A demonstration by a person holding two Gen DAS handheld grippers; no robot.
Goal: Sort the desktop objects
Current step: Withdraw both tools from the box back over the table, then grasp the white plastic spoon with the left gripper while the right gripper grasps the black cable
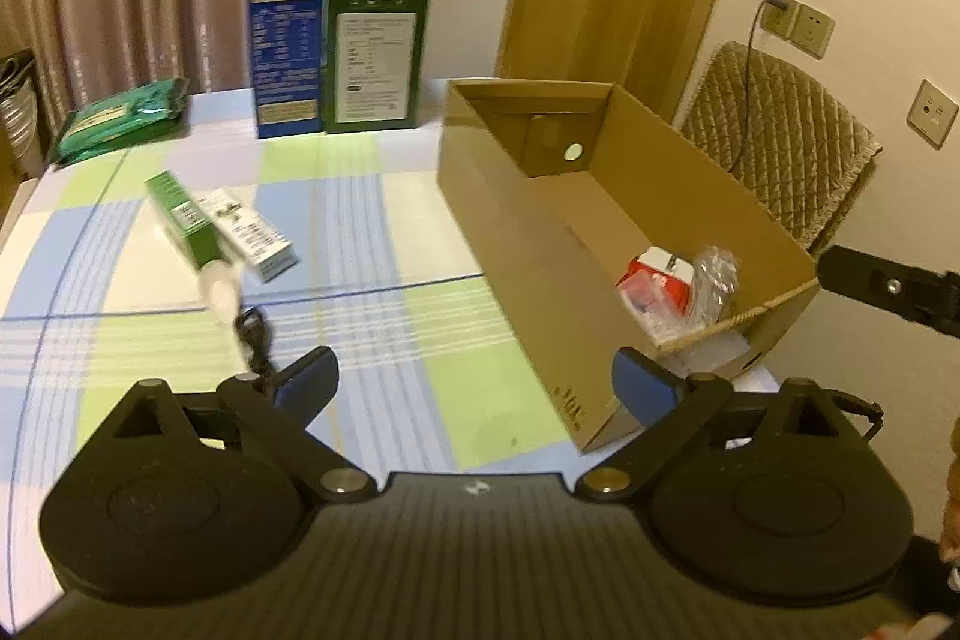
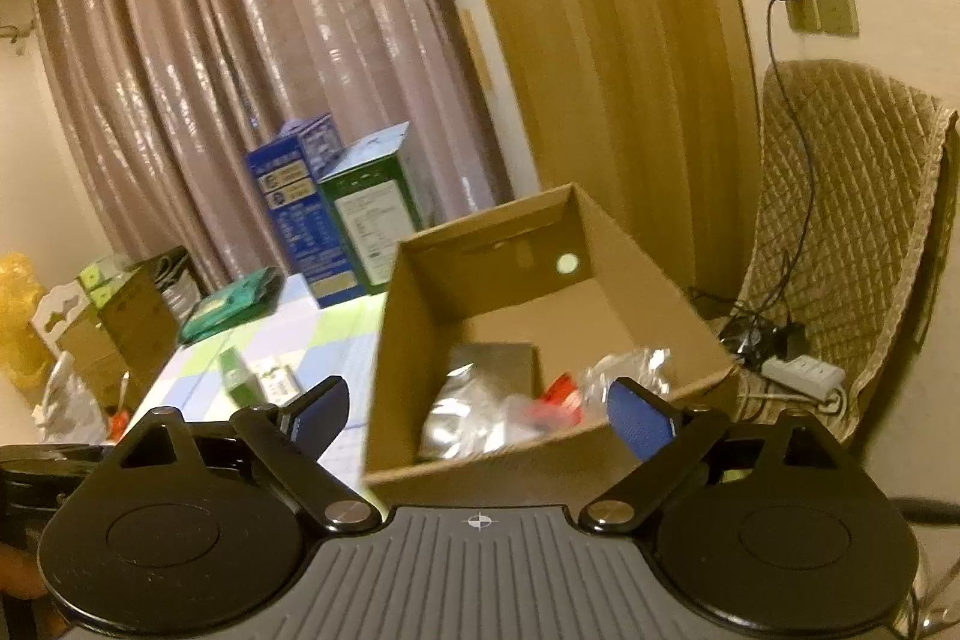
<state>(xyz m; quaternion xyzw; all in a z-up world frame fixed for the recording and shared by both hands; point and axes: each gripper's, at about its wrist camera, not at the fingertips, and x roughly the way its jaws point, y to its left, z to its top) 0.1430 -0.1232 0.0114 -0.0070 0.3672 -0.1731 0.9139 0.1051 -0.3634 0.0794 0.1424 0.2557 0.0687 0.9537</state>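
Note:
An open cardboard box (image 1: 516, 232) (image 2: 414, 328) stands on the right of the checked table. Inside lie a red-and-white packet (image 1: 657, 274) (image 2: 561, 394), crinkled clear plastic (image 1: 714, 280) (image 2: 630, 370) and a silver foil pouch (image 2: 468, 412). On the tablecloth to the left lie a slim green carton (image 1: 180, 214) (image 2: 237, 376), a white carton (image 1: 255, 235) (image 2: 276, 379) and a black cable (image 1: 255, 334). My left gripper (image 1: 474, 382) hovers open over the table by the box's near corner, nothing between its fingers. My right gripper (image 2: 477, 412) is open before the box's near wall, empty.
A tall blue carton (image 1: 288, 34) (image 2: 294, 220) and a green carton (image 1: 375, 52) (image 2: 375, 220) stand at the table's back. Green packets (image 1: 120, 118) (image 2: 231, 307) lie back left. A padded chair (image 1: 780, 148) (image 2: 840, 244), a power strip (image 2: 804, 373) and cables sit right of the box.

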